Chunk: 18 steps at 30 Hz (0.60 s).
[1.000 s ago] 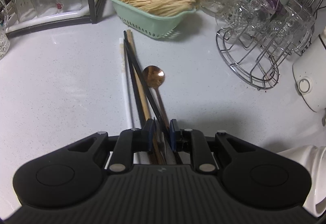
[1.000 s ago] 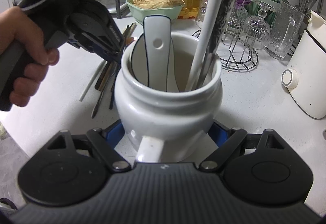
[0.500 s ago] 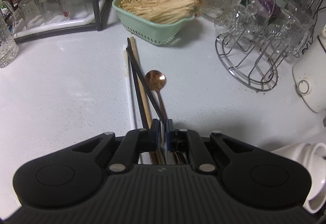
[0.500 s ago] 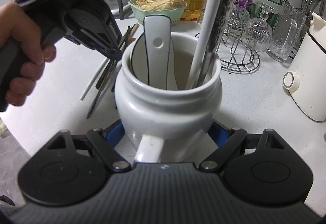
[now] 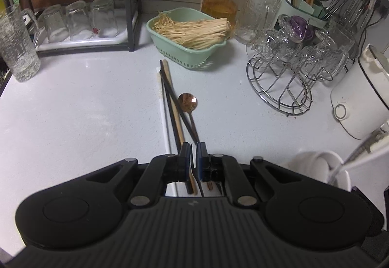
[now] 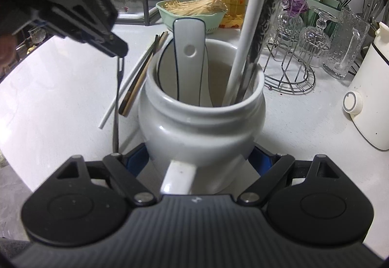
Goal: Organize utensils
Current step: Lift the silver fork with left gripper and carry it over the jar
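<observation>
My left gripper [image 5: 194, 153] is shut above a pile of chopsticks [image 5: 170, 102] on the white counter. The copper spoon [image 5: 187, 102] and a black chopstick both run into its narrow gap. Seen from the right wrist, a thin dark utensil [image 6: 116, 102] hangs from the left gripper [image 6: 116, 47] with its lower end near the counter. I cannot tell which of the two it is. My right gripper [image 6: 199, 158] is shut on the white ceramic jar [image 6: 201, 122], with blue pads on both sides. A white ceramic spoon [image 6: 189, 53], a white handle [image 6: 248, 24] and a patterned metal spoon [image 6: 265, 19] stand in the jar.
A green basket of straw-coloured sticks [image 5: 189, 34] and a red-lidded jar [image 5: 223, 0] stand at the back. A wire rack of glasses [image 5: 291, 61] is on the right, beside a white appliance [image 5: 359, 97]. Upturned glasses [image 5: 80, 19] sit under a shelf at the left.
The left gripper's jaws narrowed onto the thin utensil and the gripper rose, so the counter looks farther away. The utensil now hangs steeper. The right gripper and the jar stayed put.
</observation>
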Each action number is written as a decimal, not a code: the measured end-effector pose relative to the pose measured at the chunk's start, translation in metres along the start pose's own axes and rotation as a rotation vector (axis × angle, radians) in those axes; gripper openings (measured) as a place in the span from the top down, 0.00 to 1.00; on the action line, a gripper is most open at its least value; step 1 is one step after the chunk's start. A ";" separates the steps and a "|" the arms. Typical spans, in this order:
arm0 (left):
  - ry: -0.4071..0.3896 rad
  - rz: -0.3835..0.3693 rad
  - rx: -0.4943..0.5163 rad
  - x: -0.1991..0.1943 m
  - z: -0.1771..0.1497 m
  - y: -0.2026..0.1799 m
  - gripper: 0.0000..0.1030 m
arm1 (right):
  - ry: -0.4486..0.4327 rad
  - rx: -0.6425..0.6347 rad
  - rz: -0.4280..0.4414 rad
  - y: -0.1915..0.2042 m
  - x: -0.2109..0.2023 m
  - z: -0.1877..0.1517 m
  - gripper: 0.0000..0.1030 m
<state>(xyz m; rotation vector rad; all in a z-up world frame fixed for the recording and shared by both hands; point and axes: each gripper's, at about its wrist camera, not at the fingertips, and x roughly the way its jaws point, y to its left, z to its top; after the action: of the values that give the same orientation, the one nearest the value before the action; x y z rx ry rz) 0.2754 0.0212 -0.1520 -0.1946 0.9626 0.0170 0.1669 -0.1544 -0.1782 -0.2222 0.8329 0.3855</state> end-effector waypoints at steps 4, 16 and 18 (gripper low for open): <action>-0.004 -0.019 -0.012 -0.011 -0.006 0.009 0.98 | -0.003 0.006 -0.009 0.005 0.005 0.004 0.13; -0.018 -0.110 0.060 -0.029 0.000 0.041 0.98 | -0.001 0.061 -0.058 0.022 0.017 0.018 0.13; 0.019 -0.145 0.031 -0.020 -0.001 0.052 0.98 | -0.002 0.073 -0.070 0.025 0.017 0.017 0.13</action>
<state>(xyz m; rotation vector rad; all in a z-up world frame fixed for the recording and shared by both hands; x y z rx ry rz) 0.2583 0.0736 -0.1444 -0.2354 0.9653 -0.1332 0.1786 -0.1216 -0.1807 -0.1829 0.8328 0.2891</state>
